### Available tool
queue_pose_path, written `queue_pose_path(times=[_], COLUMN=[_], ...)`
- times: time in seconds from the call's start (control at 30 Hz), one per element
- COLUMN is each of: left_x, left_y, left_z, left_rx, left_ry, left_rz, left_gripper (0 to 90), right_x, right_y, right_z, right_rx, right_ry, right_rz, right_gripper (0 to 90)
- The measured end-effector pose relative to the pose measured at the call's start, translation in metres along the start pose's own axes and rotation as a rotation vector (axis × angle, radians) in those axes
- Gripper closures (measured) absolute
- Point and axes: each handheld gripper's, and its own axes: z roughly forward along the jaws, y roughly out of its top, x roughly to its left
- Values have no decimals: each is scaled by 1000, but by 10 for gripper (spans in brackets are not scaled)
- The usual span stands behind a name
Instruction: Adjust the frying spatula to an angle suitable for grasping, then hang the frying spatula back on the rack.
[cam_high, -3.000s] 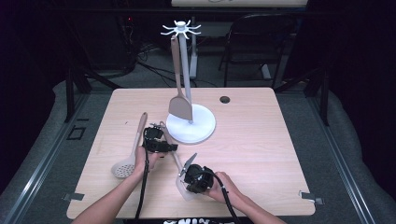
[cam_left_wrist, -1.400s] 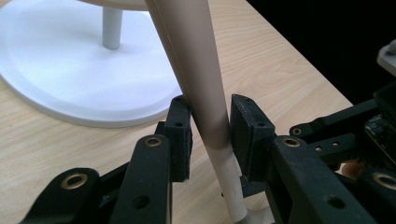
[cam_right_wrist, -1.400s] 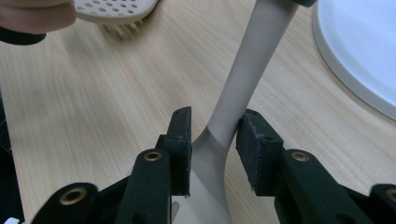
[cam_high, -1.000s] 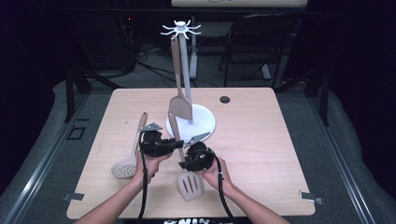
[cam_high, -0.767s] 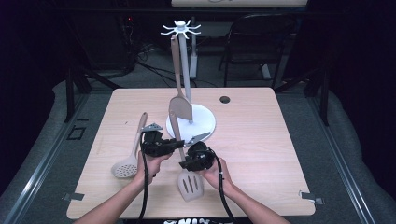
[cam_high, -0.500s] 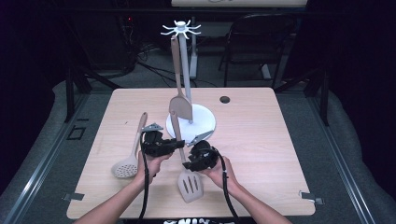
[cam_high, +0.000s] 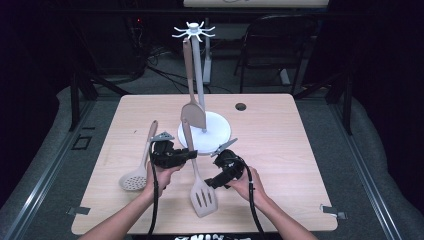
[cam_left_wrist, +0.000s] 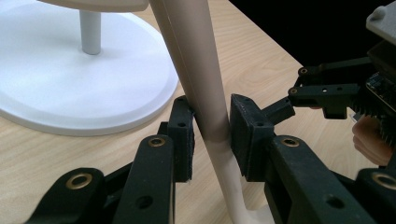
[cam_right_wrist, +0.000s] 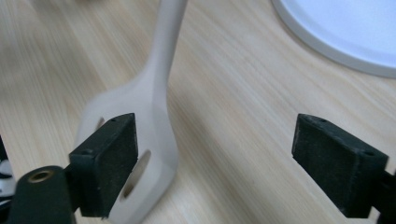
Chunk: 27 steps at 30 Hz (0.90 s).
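A beige slotted turner (cam_high: 199, 187) leans with its blade on the table and its handle (cam_left_wrist: 205, 93) rising towards the white stand. My left gripper (cam_left_wrist: 212, 135) is shut on that handle, its pads pressing from both sides; in the high view the left gripper (cam_high: 187, 156) is just in front of the stand's base. My right gripper (cam_right_wrist: 215, 144) has just been opening and its jaws stand wide with nothing between them. The turner's blade (cam_right_wrist: 149, 121) lies beside and behind its left pad. In the high view the right gripper (cam_high: 217, 177) sits right of the blade.
The white utensil stand (cam_high: 212, 131) has a round base, a tall pole and hooks on top, with a beige spatula (cam_high: 193, 112) hanging from it. A slotted spoon (cam_high: 134, 179) lies at the table's left. A dark grommet (cam_high: 241, 106) sits at the back. A chair (cam_high: 270, 45) stands beyond the table.
The right gripper has let go of the turner, opened wide and drawn a little to the right. The left gripper has kept still with the handle in its grip.
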Motion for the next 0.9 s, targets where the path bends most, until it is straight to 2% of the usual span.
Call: queue_pose_path(times=[0.03,0.13,0.4,0.53,0.7,0.83,0.9], left_x=[0,0,-1,-1,-1,-6,-8], left_y=[0,1,1,2,2,5,8], left_z=[0,0,0,1,-1,-1,-1], left_rx=[3,3,-1,2,-12,-18,-17], left_ry=[-1,-1,-9,-11,-33,-44,-54], left_rz=[1,5,7,-6,-19,-10,-14], left_gripper=[709,709,712,717,725,735,740], right_x=[-2,-5,-15,-19,-26,-32,-32], right_y=[-1,-4,-12,-18,-29,-35,-34], right_z=[-1,-3,-14,-18,-29,-29,-29], right_rx=[22,42,50,61,65,86,79], right_ry=[-9,-31,-90,-142,-160,-162,-167], right_rz=[-12,-22,-15,-20,-7,12,8], right_gripper=[100,66,60,62,67,67,68])
